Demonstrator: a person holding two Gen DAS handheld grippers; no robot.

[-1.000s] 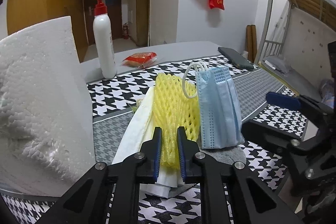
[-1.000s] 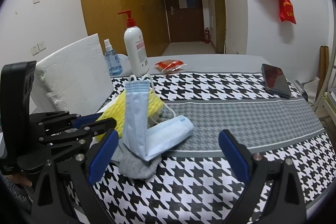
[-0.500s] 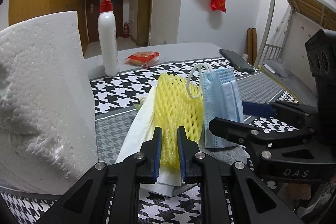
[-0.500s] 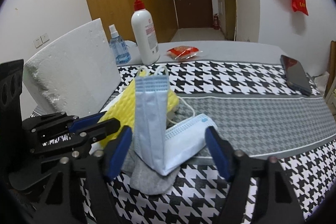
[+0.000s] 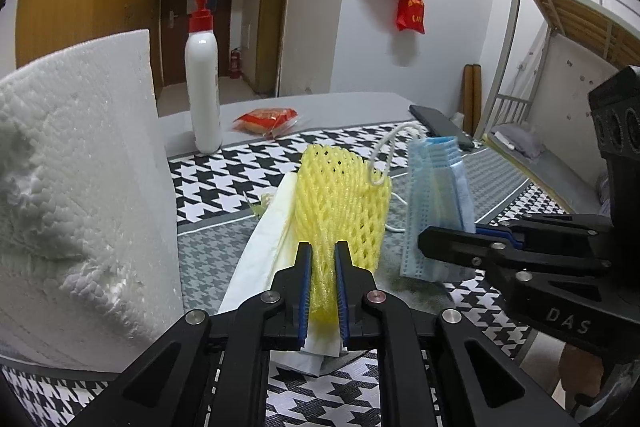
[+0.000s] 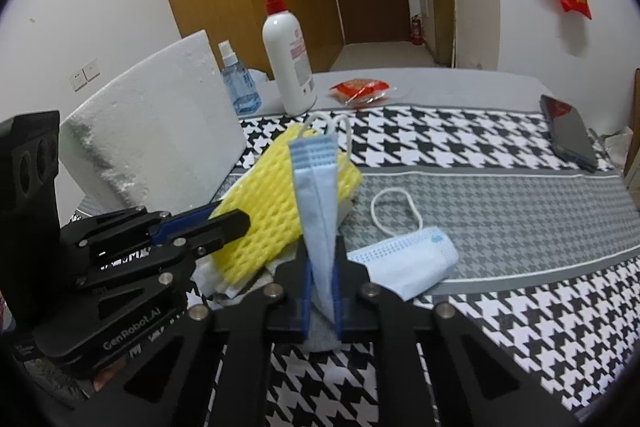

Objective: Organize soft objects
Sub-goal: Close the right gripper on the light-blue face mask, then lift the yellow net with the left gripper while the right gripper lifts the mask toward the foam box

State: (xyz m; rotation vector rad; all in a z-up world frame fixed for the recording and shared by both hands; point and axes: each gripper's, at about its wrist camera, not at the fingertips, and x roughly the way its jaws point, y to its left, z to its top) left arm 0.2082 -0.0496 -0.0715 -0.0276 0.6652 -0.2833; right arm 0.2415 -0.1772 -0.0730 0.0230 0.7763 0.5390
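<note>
Two grips stand side by side: the left gripper (image 5: pixel 323 285) is clamped on the yellow foam net sleeve (image 5: pixel 342 203), and just right of it the right gripper (image 6: pixel 321 297) has just closed onto the upright folded blue face mask (image 6: pixel 316 195), both rising lengthwise off the worktop (image 6: pixel 500 203).

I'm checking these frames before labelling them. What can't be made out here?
- Grey cloth: right wrist view, mostly hidden under the blue mask and right gripper, whose jaws just closed on the mask.
- Spray bottle: base hidden behind the foam block.
- White sheets: left wrist view, covered by the yellow foam net.
</note>
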